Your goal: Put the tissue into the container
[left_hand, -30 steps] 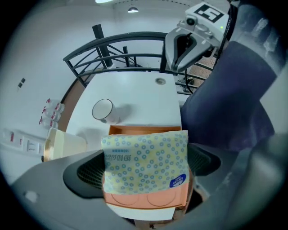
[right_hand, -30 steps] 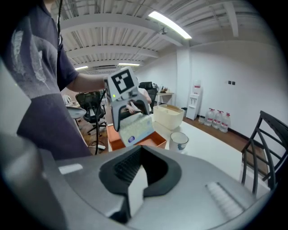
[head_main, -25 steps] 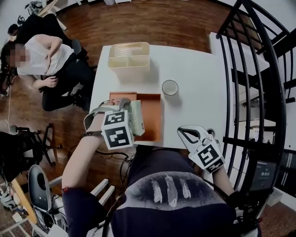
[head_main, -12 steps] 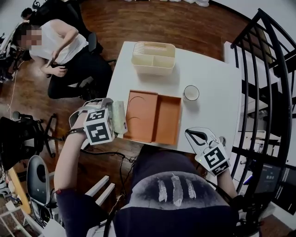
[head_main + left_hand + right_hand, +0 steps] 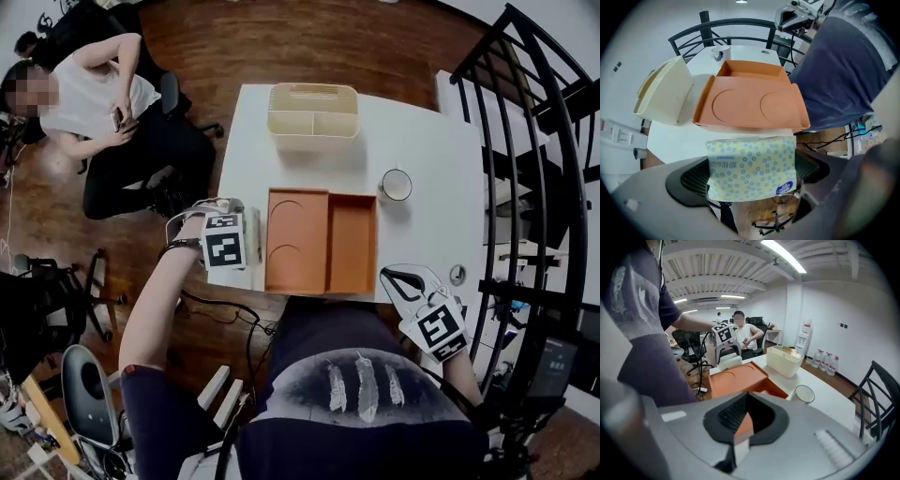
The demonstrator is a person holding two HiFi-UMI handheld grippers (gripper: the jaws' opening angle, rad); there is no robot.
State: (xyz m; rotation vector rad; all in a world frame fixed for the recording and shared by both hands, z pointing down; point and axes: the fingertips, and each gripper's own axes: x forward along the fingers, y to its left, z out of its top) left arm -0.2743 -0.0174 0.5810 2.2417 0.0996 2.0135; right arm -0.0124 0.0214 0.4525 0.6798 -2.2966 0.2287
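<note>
Left gripper point(image 5: 240, 246) is clamped across the middle of the tissue pack point(image 5: 750, 168), just off the table edge beside the orange tray point(image 5: 323, 241); the container point(image 5: 312, 111) is well beyond. The pack looks light and squishy with a slick wrapper, so I'd say mid-body's the right spot. Right gripper point(image 5: 738, 427) is closed up, empty.

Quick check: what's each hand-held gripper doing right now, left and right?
Left hand-held gripper: closed on the tissue pack.
Right hand-held gripper: closed, holding nothing.
</note>
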